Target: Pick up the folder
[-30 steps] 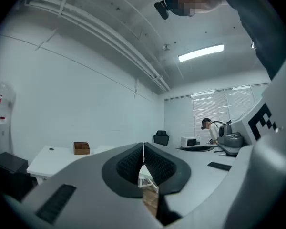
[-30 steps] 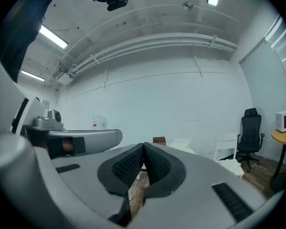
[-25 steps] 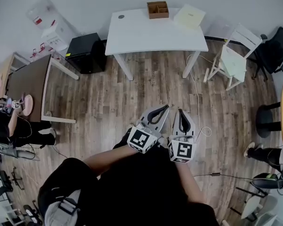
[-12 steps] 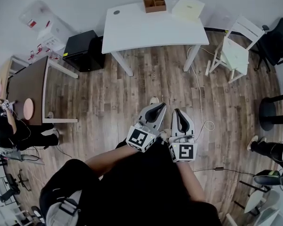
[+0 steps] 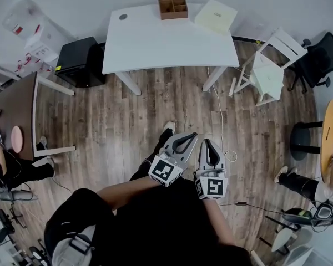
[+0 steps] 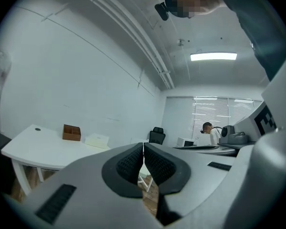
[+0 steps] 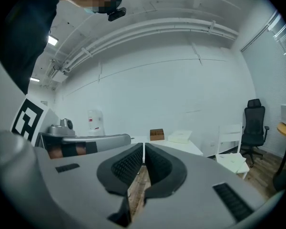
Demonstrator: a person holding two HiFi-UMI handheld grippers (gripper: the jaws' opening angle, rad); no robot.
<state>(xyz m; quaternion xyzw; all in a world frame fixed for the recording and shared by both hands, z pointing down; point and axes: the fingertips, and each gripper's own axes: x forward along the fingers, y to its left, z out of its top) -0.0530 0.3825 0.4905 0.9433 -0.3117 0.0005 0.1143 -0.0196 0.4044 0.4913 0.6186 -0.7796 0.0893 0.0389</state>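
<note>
The folder (image 5: 215, 15) is a pale cream flat pack lying at the far right corner of the white table (image 5: 172, 43). It also shows small in the left gripper view (image 6: 96, 140) and the right gripper view (image 7: 180, 136). My left gripper (image 5: 193, 134) and right gripper (image 5: 207, 142) are held side by side over the wooden floor, well short of the table. Both point level toward it. In both gripper views the left gripper (image 6: 143, 144) and the right gripper (image 7: 143, 144) have their jaws closed together with nothing between them.
A wooden organiser box (image 5: 172, 7) stands beside the folder. A black cabinet (image 5: 77, 68) stands left of the table and a white chair (image 5: 269, 71) right of it. A cable (image 5: 219, 110) trails across the floor. A brown desk (image 5: 16, 104) is at the left.
The whole view has shifted: the table sits further left and looks larger, and both grippers appear lower in the frame. A shoe now shows ahead of the left gripper. Jaws stayed shut.
</note>
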